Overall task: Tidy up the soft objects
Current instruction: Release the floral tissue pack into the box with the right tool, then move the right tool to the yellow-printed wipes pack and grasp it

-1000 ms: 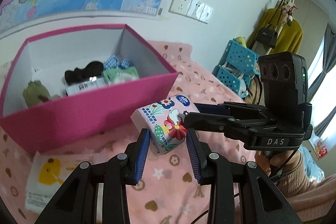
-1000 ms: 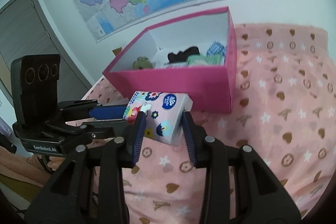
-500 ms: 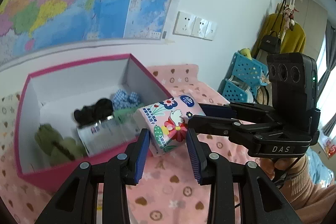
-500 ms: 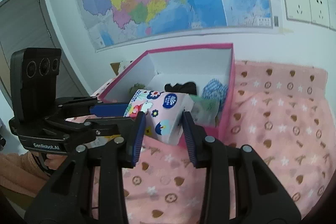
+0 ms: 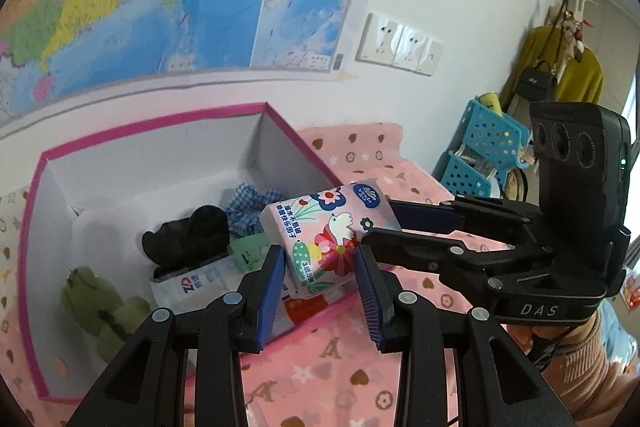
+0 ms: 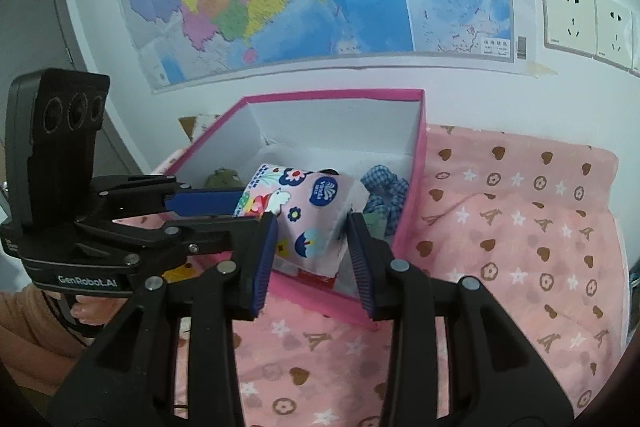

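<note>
Both hand-held grippers, left (image 5: pixel 320 269) and right (image 6: pixel 311 241), clamp one tissue pack (image 5: pixel 326 237), now raised over the pink box (image 6: pixel 412 195). Left view alone shows blue baskets (image 5: pixel 476 155); right, a door (image 6: pixel 28 39).

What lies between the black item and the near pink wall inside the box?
In the left wrist view, a white wipes pack lies between the black item and the pink box near wall, beside a green pack.
</note>
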A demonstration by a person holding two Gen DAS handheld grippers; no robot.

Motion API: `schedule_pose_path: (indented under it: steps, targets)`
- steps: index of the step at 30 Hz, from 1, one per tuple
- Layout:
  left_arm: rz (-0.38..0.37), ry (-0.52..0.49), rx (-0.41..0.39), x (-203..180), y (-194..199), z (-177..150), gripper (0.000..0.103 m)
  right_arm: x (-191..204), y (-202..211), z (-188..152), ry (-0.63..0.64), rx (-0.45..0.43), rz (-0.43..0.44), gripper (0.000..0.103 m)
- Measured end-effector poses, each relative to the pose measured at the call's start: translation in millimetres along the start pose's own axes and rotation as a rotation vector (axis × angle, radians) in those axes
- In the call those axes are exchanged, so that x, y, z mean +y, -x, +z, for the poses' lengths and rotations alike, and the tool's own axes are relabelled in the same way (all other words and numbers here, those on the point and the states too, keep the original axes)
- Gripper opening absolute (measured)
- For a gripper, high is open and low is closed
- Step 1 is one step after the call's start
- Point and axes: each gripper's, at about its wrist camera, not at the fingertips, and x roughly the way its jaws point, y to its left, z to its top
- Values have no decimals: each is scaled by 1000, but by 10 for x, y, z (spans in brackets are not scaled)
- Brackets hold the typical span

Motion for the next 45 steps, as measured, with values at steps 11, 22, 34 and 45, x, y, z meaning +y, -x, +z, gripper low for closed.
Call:
schedule_pose_path:
  steps: [11, 22, 34, 45]
  targets:
    - [-9, 60, 53, 147, -206, -16, 35, -35, -187, -9, 3, 57, -105, 45]
    - [21, 42, 2, 160, 40, -104, 40, 136, -75, -114, 26, 31, -82, 48]
    - [123, 32, -136, 353, 814, -375, 49, 457, 5, -408, -5, 47, 108, 49]
    - [200, 215, -81, 972, 1080, -989, 55, 622, -518, -841, -151, 210, 307, 50]
